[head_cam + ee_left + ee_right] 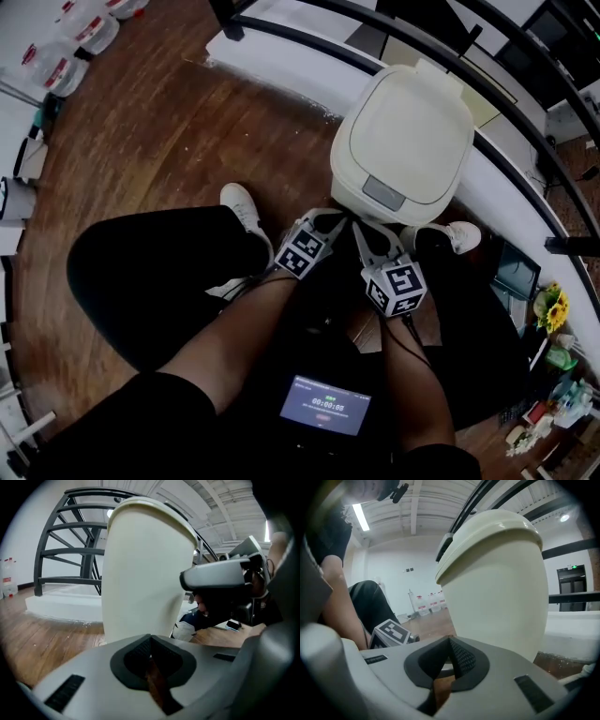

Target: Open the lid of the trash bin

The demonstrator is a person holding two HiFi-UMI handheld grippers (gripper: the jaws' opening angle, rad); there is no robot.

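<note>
Trash bin (403, 141) upright on wooden floor (159, 141), cream, lid (408, 122) down flat on top, grey press panel (383, 192) at the lid's near edge. Low before the bin's near wall, toward its left corner, left gripper (325, 217), jaws closed tip to tip, gripping nothing, only floor seen through the gap behind the tips. Just beside it and below the press panel, right gripper (364, 228), angled up at the bin, jaws likewise pressed together with nothing between them. Both near the bin; in the left gripper view, a strip of floor between that gripper and the bin wall. Bin body large in both gripper views, lid well above both pairs of jaws. White shoe (242, 204) off the bin's left corner, second shoe (461, 234) off its right. White platform (281, 66) and dark railing (525, 178) behind the bin.
</note>
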